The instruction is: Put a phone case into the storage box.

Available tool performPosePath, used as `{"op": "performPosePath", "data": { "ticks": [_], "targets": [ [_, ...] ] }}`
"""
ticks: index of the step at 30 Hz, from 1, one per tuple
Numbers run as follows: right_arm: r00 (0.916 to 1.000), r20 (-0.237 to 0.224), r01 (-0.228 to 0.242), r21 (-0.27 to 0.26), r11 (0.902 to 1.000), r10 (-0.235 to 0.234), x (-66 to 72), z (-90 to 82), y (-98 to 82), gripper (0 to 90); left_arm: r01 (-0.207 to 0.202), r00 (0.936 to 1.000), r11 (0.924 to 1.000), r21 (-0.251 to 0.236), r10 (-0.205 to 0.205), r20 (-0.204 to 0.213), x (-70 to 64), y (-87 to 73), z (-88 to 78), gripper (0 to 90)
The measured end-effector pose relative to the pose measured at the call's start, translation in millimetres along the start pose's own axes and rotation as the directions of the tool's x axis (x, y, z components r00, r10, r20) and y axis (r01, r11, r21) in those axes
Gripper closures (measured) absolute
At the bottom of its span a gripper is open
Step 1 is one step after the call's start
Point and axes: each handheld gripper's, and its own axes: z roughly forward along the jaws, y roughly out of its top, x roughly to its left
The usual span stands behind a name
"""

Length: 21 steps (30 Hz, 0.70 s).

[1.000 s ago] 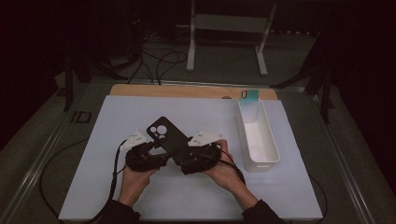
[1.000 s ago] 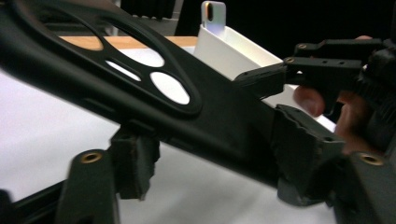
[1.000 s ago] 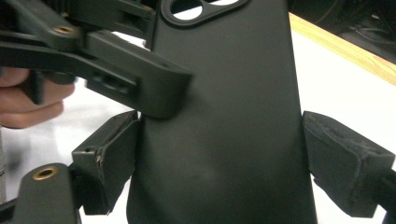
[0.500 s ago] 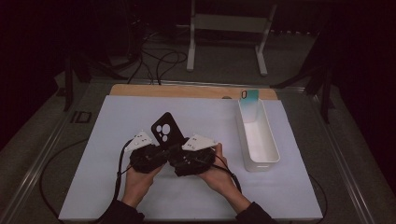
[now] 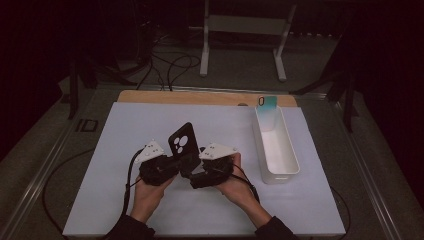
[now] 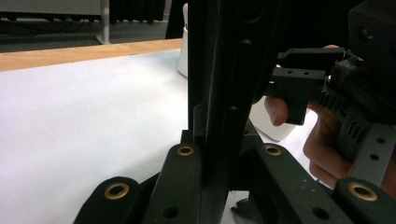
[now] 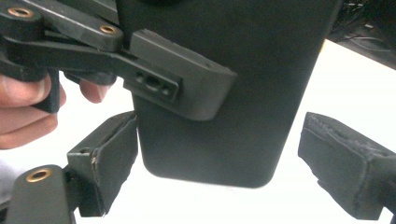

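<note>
A black phone case point(image 5: 181, 142) with camera holes stands raised over the white mat point(image 5: 125, 130), between both hands. My left gripper point(image 5: 176, 161) is shut on its lower part; its jaws have just been closing on it. In the left gripper view the case point(image 6: 219, 70) runs edge-on up from between the jaws of the left gripper point(image 6: 224, 140). My right gripper point(image 5: 194, 175) sits just right of the case. In the right gripper view its pads point(image 7: 112, 158) stand wide either side of the case's bottom end point(image 7: 210, 140), the right pad clearly apart from it.
A long white tray point(image 5: 292, 170) lies to the right on the mat, with a small teal item point(image 5: 270, 102) at its far end. A wooden strip point(image 5: 200, 97) borders the mat's far side. Cables trail off the table at the left.
Both hands have drawn closer together under the case. The case now stands a little more upright and to the right, with the left gripper's jaws against it.
</note>
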Motion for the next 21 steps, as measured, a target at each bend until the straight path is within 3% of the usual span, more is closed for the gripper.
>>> {"op": "performPosePath", "data": {
  "ticks": [13, 14, 21],
  "targets": [
    [0.9998, 0.01, -0.02, -0.004, 0.9998, 0.02, -9.9, -13.4, -5.4, 10.4, -0.012, 0.9996, 0.9998, 0.016, 0.012, -0.026, -1.1, -5.1, 2.3, 85.4],
    [0.9996, 0.015, -0.024, -0.023, 0.9994, 0.024, -12.6, -20.2, -3.2, 10.4, -0.013, 0.9995, 0.9998, 0.017, 0.014, -0.028, -1.4, -5.4, 2.3, 85.4],
    [0.9996, 0.013, -0.024, -0.04, 0.9989, 0.025, -13.3, -26.5, 1.8, 10.2, -0.02, 0.999, 0.9996, 0.022, 0.021, -0.039, -1.3, -7.3, 1.8, 85.3]
  ]
}}
